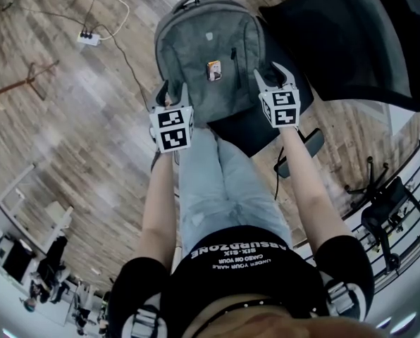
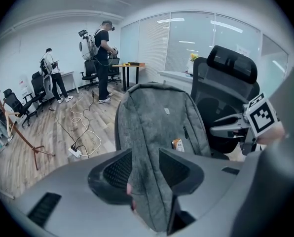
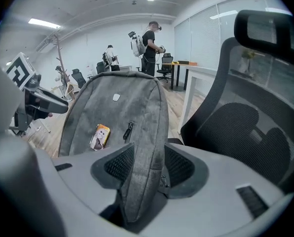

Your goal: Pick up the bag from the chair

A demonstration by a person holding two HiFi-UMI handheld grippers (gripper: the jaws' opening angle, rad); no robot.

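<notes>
The grey backpack (image 1: pixel 206 55) stands upright at 12 o'clock in the head view, against the front edge of the black office chair (image 1: pixel 351 34), which lies toward 2 o'clock. The left hand-held gripper (image 1: pixel 172 94) pinches the bag's left edge, its jaws closed on the fabric. The right hand-held gripper (image 1: pixel 273 77) clamps the right edge in the same way. A small orange tag (image 1: pixel 213 70) sits on the bag's front.

- We have the bag (image 1: pixel 208 55) between our two grippers: the left hand-held gripper (image 1: pixel 173 94) closes on its left edge, the right hand-held gripper (image 1: pixel 273 76) on its right edge.
- The chair (image 1: pixel 351 41) stands right of the bag, its seat by the bag's lower right corner.
- A power strip (image 1: pixel 88 39) lies on the floor (image 1: pixel 69 139), well left of the bag.
</notes>
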